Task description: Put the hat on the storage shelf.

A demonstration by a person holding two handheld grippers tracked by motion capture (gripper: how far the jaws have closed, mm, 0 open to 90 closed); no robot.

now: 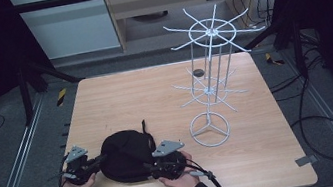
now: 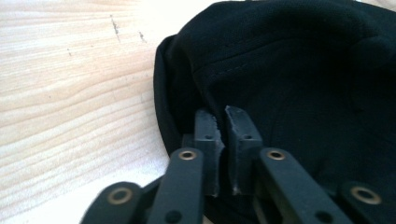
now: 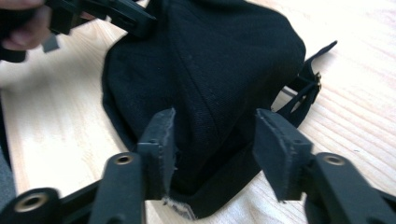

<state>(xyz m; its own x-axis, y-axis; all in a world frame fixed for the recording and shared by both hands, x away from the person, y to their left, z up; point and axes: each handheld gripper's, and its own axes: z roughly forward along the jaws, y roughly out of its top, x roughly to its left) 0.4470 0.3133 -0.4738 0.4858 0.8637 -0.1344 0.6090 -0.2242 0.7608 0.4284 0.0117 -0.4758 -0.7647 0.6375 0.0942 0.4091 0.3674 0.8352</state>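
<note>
High view: a person sits at the near edge of a wooden table [image 1: 164, 89], holding a gripper in each hand. Between the hands, close to that near edge, lies a black cap [image 1: 126, 155]. A white wire rack [image 1: 210, 81] with spoke-like hooks stands well apart to the right and farther back.

The left gripper [image 1: 98, 161] meets the cap's left edge. In the left gripper view its jaws are pressed nearly together, with a fold of the cap's rim seemingly pinched between them. The right gripper [image 1: 148, 166] sits at the cap's near right side. In the right gripper view its jaws are spread, straddling a raised ridge of the black cloth without pressing on it.

To do this step well, the right jaws probably need to close squarely on the ridge of fabric, deep enough to catch the cloth and not only its frayed edge, while the left grip stays firm. A lift should likely be level, both hands together, so the soft cap does not sag or slip free.

Hard to make out: the black cloth hides its own folds, so how much fabric the left jaws hold is uncertain. A strap with a small buckle [image 3: 308, 88] shows at the cap's far side, partly tucked behind. A small dark object [image 1: 198, 73] behind the rack is too small to identify.
</note>
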